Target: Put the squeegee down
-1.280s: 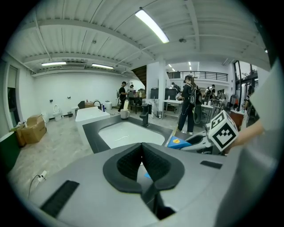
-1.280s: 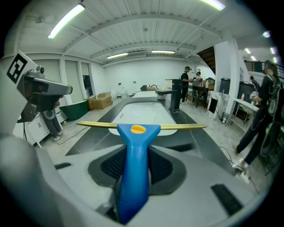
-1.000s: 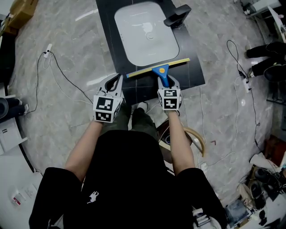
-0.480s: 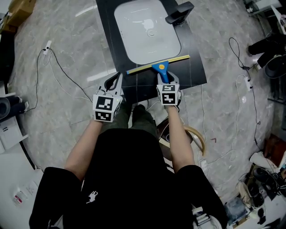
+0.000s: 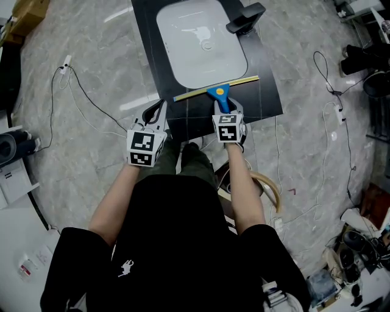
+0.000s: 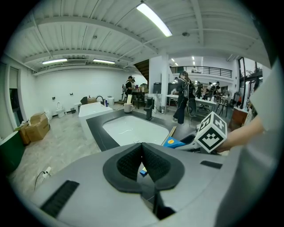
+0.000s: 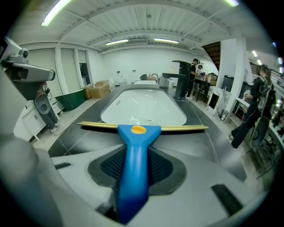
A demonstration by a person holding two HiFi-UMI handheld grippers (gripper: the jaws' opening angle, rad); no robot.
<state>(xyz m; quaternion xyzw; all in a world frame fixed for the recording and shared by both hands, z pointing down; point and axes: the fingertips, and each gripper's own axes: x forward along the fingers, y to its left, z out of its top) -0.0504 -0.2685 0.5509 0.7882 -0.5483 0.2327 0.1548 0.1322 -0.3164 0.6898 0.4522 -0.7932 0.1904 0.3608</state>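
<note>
A squeegee with a blue handle and a long yellow blade lies across the black counter, just in front of the white sink. My right gripper is shut on the handle. In the right gripper view the handle runs between the pads and the blade spans the sink's near rim; whether the blade touches the counter I cannot tell. My left gripper hangs at the counter's front left corner, its pads together with nothing in them. The squeegee shows to its right.
A black faucet stands at the sink's far right. Cables trail over the marble floor on the left and right. A bucket with a curved hose sits by my right leg. People stand far off in both gripper views.
The right gripper has tipped slightly with the squeegee still in its grip, nudging the blade a little toward the sink. The left gripper has stayed where it was.
</note>
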